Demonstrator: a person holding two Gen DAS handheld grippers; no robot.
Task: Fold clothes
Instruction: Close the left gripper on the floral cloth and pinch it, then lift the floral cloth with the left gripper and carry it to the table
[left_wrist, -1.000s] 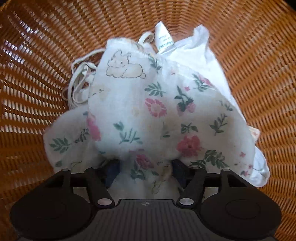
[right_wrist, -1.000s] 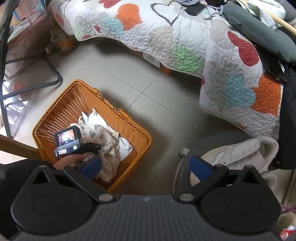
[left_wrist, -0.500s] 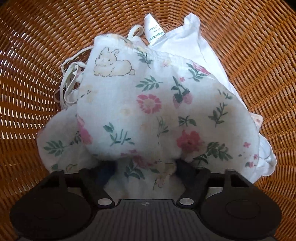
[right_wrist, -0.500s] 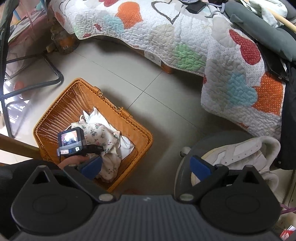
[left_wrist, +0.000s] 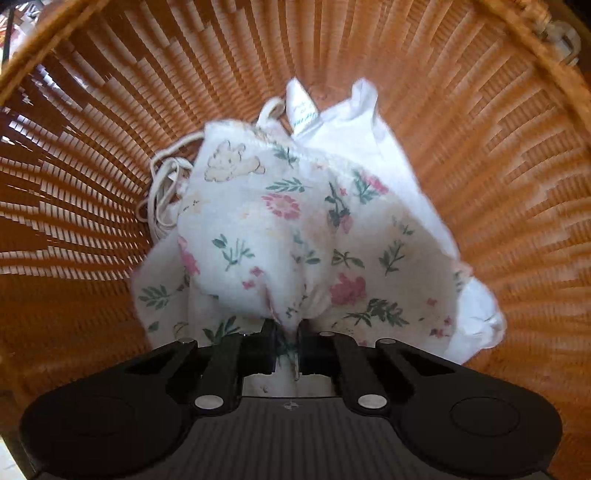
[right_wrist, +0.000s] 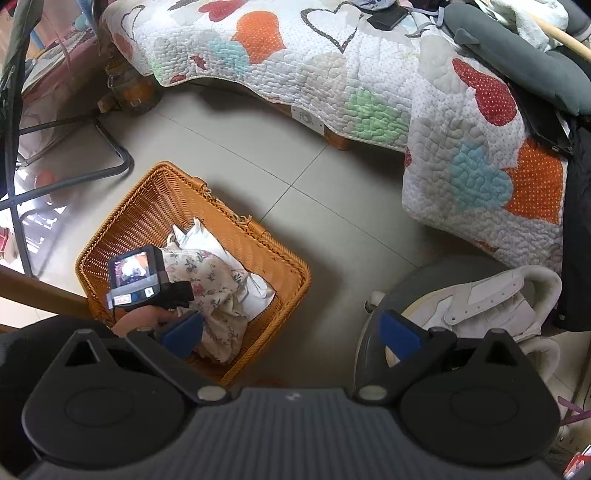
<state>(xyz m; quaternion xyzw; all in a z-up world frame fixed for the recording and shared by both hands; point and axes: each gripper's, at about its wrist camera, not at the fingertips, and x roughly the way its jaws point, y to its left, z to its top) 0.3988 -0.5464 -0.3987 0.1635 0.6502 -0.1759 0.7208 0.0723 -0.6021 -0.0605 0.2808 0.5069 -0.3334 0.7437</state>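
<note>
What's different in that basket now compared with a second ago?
The left hand-held gripper has shut on a pinch of the flowered cloth and lifted, so more of the wicker basket shows around it. The right hand-held gripper stays open above the floor; the white cloth remains underneath.
</note>
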